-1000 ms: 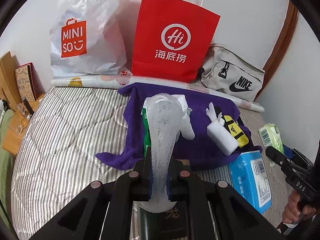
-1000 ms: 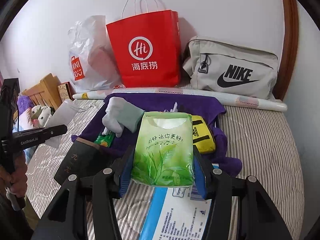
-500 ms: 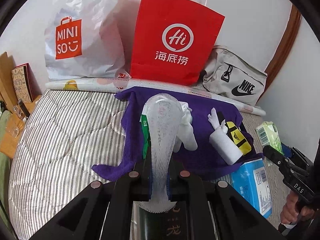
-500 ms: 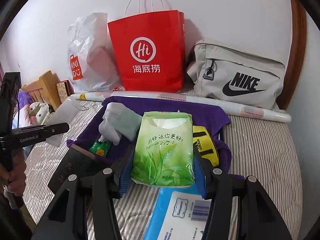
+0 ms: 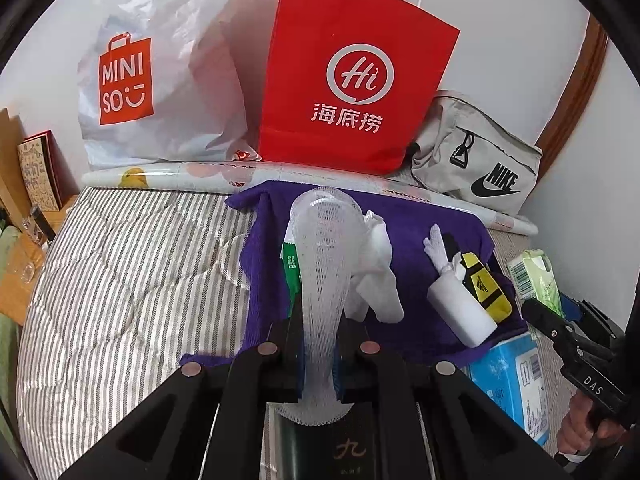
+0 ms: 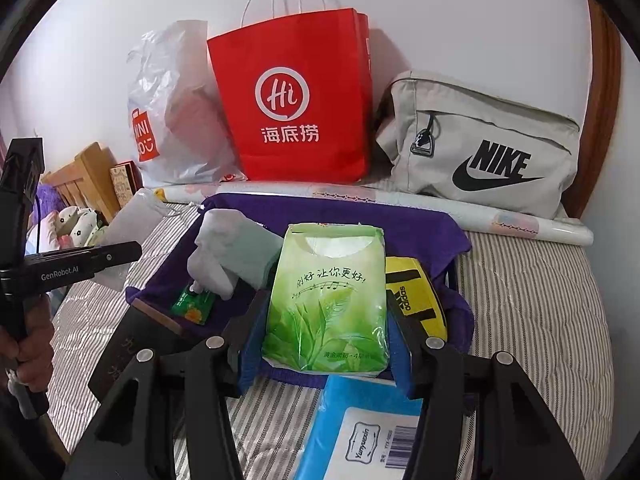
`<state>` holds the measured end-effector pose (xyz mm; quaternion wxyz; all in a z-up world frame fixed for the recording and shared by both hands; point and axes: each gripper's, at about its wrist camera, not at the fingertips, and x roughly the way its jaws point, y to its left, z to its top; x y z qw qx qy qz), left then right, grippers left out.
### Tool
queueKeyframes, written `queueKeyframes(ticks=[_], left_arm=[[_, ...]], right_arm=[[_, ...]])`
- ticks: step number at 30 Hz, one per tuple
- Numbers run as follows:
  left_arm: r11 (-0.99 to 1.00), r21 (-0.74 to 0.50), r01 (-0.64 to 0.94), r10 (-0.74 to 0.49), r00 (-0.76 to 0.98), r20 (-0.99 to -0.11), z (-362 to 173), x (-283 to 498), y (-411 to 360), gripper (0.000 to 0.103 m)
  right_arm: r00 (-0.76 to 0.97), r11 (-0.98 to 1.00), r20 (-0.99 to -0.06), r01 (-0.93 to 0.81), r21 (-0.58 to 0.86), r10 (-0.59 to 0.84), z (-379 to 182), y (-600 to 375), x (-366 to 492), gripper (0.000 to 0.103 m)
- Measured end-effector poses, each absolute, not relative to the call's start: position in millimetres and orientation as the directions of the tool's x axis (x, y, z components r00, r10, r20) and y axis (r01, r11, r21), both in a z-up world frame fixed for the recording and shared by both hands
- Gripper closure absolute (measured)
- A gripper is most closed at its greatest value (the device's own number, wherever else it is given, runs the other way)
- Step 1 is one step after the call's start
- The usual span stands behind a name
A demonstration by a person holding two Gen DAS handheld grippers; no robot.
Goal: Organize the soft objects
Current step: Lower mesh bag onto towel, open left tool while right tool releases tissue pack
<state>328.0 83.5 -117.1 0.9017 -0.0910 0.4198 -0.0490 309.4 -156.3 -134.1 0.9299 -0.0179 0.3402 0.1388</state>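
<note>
Now my left gripper is pinched tight on the white foam net sleeve, and my right gripper clamps the green tissue pack by its sides, both held above the purple towel on the striped mattress. I'd judge the bags at the wall the goal: keep both grips firm, carry level, and clear the white gloves below.

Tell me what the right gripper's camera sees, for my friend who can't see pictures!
The right gripper squeezes a soft green plastic tissue pack above a purple cloth spread on a striped bed. On the cloth lie a white glove and a yellow pouch. Behind stand a red paper bag, a white plastic bag and a beige fabric bag.
</note>
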Motion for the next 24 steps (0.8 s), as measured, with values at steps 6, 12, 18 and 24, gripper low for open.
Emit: queueKeyframes(ticks=[6, 12, 18, 24], left_arm=[[0.977, -0.213, 0.003, -0.166, 0.638, -0.752, -119.7, 338.1, 85.0, 0.093], [0.976, -0.217, 0.001, -0.169, 0.631, -0.757, -122.5, 347.7, 84.9, 0.093], [0.974, -0.228, -0.004, -0.177, 0.619, -0.765, -125.6, 358.6, 84.0, 0.093], [0.973, -0.23, -0.015, -0.174, 0.608, -0.775, -129.1, 369.5, 86.6, 0.093]], right_arm=[[0.729, 0.961, -0.639, -0.268, 0.064, 0.245, -136.6, -157.5, 317.3, 0.05], [0.727, 0.962, -0.642, -0.263, 0.069, 0.245, -140.7, -157.9, 327.1, 0.05], [0.724, 0.964, -0.646, -0.256, 0.072, 0.241, -143.9, -160.4, 333.8, 0.05], [0.725, 0.966, -0.648, -0.251, 0.067, 0.233, -144.9, -162.8, 339.8, 0.05]])
